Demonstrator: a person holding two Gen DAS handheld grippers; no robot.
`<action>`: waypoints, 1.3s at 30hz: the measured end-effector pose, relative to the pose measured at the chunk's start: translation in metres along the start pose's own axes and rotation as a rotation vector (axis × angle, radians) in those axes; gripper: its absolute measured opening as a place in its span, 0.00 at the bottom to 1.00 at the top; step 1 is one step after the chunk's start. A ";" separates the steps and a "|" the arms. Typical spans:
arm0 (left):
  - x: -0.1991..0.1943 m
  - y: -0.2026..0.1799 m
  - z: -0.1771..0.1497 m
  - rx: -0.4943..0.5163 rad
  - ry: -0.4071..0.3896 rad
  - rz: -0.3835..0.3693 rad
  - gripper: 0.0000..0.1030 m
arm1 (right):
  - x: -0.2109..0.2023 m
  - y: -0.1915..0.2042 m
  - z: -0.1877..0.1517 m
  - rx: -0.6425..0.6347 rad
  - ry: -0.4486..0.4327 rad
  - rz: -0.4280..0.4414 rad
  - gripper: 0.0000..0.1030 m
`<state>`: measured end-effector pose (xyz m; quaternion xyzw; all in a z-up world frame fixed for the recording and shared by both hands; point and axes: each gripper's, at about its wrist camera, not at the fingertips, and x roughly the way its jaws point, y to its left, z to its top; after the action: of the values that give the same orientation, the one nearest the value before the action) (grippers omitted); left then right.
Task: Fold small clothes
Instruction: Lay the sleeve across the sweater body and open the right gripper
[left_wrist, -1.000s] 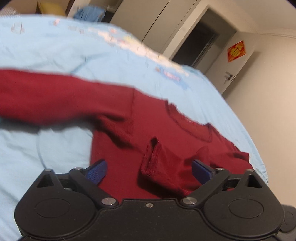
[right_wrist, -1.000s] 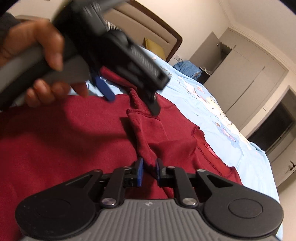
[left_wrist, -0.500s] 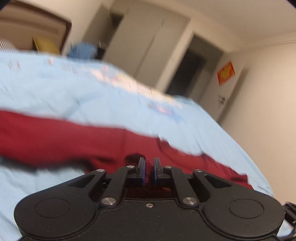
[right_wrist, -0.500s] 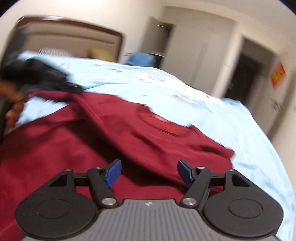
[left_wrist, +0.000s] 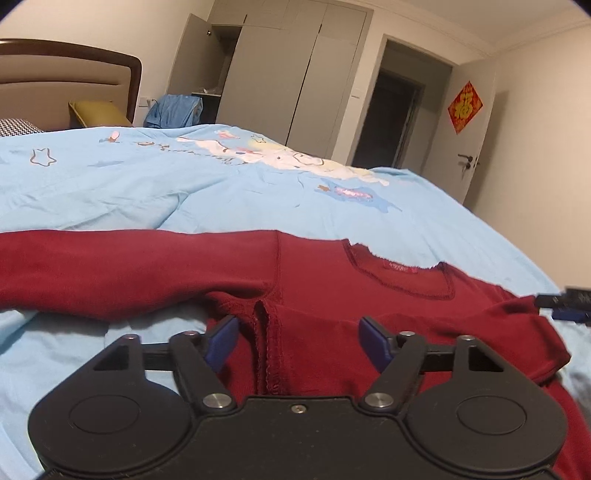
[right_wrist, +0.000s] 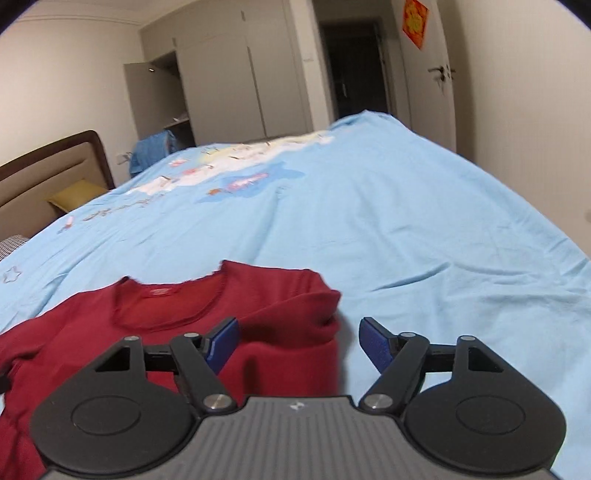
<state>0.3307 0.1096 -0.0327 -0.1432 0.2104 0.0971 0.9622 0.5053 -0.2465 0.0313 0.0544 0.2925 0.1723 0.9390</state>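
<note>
A dark red long-sleeved knit top (left_wrist: 314, 280) is spread flat on the light blue printed bedsheet (left_wrist: 147, 184) — one sleeve folded across the body, the other stretched toward 9 o'clock. Both the left tongs (left_wrist: 299, 341) and right tongs (right_wrist: 299, 341) are held apart, nothing gripped — the top's folded edge is seen between the right pair.

A: What sits low in the frame?
B: The right gripper (right_wrist: 299, 341), its blue pads spread wide with nothing between them.
A: And the shirt (right_wrist: 177, 325)?
B: Red, lower left, flat on the blue sheet (right_wrist: 424, 229). Its neckline faces up-frame, and its folded right edge ends between the pads.
A: Farther back?
B: A cartoon print mid-sheet; a headboard (right_wrist: 48, 173) and yellow pillow (right_wrist: 75, 195) at left; a wardrobe (right_wrist: 229, 85) and dark doorway along the top.
</note>
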 end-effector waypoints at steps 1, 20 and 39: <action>0.003 -0.001 -0.002 0.004 0.013 0.007 0.74 | 0.014 -0.005 0.002 0.014 0.021 -0.003 0.61; 0.022 -0.011 -0.022 0.110 0.094 0.042 0.90 | 0.002 -0.063 -0.021 0.189 0.017 0.062 0.46; -0.078 0.061 -0.011 -0.048 0.056 0.133 0.98 | -0.052 -0.077 -0.086 0.333 0.027 0.131 0.12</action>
<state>0.2424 0.1535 -0.0226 -0.1545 0.2440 0.1620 0.9436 0.4387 -0.3368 -0.0272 0.2260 0.3252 0.1828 0.8999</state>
